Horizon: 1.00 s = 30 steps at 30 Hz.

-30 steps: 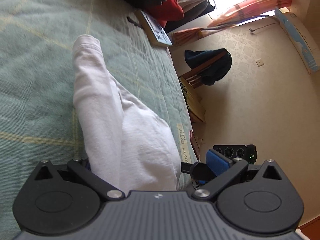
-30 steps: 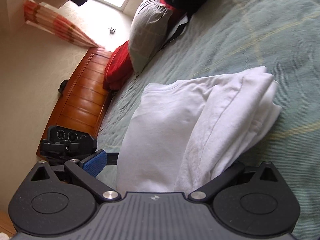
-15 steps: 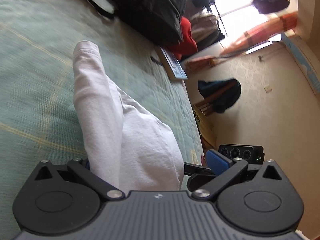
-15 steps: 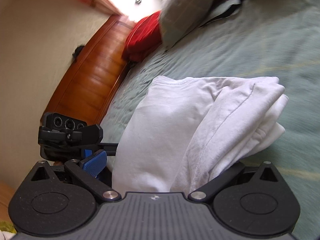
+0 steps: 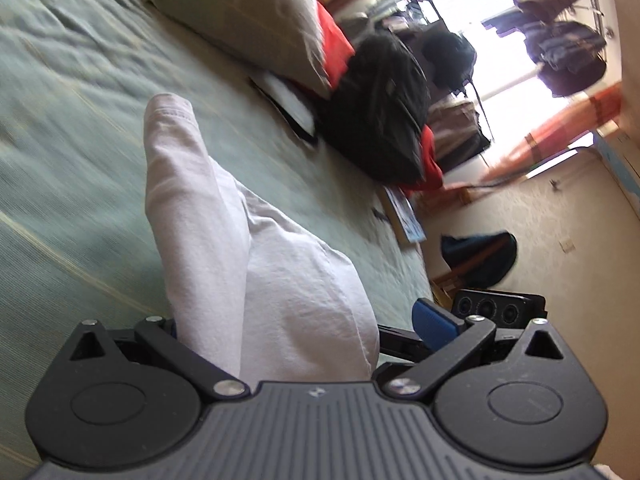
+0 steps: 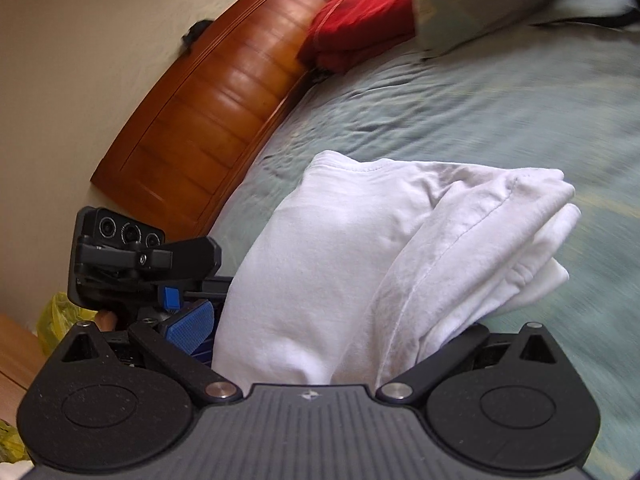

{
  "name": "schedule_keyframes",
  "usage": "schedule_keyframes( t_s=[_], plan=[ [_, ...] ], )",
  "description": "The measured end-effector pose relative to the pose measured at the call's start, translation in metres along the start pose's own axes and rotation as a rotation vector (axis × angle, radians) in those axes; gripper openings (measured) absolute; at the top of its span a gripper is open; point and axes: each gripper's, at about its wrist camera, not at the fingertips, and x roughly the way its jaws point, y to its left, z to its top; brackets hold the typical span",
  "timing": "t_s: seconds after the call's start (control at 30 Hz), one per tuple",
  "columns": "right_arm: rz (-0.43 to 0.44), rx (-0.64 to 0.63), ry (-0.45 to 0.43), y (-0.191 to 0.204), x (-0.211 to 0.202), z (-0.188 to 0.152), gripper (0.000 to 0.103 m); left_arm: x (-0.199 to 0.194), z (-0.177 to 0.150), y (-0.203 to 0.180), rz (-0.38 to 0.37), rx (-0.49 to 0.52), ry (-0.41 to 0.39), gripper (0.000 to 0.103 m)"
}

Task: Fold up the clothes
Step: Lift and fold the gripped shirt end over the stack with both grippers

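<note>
The left gripper (image 5: 280,344) is held low with its 2 jaws spread wide around bunched white cloth; the right gripper (image 6: 320,332) is likewise spread around the cloth; the 2 grippers are held close together, side by side.

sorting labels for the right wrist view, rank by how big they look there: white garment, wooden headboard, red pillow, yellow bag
1. white garment, though nearness to the camera inflates it
2. wooden headboard
3. red pillow
4. yellow bag, partly hidden

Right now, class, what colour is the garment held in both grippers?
White. The garment shows best in the right wrist view, bunched above the green bedspread.
</note>
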Motion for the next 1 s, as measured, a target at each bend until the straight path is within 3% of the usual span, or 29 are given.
schedule_keyframes(
  t_s=[0.43, 0.73, 1.0],
  plan=[
    [0.027, -0.173, -0.012, 0.061, 0.16, 0.065, 0.103, -0.091, 0.102, 0.095, 0.147, -0.102, -0.201, 0.101],
    [0.013, -0.264, -0.031, 0.087, 0.245, 0.073, 0.103, -0.126, 0.149, 0.16, 0.266, -0.181, -0.301, 0.101],
    [0.048, -0.294, 0.001, 0.103, 0.292, 0.062, 0.103, -0.15, 0.158, 0.196, 0.311, -0.209, -0.364, 0.101]
  ],
)
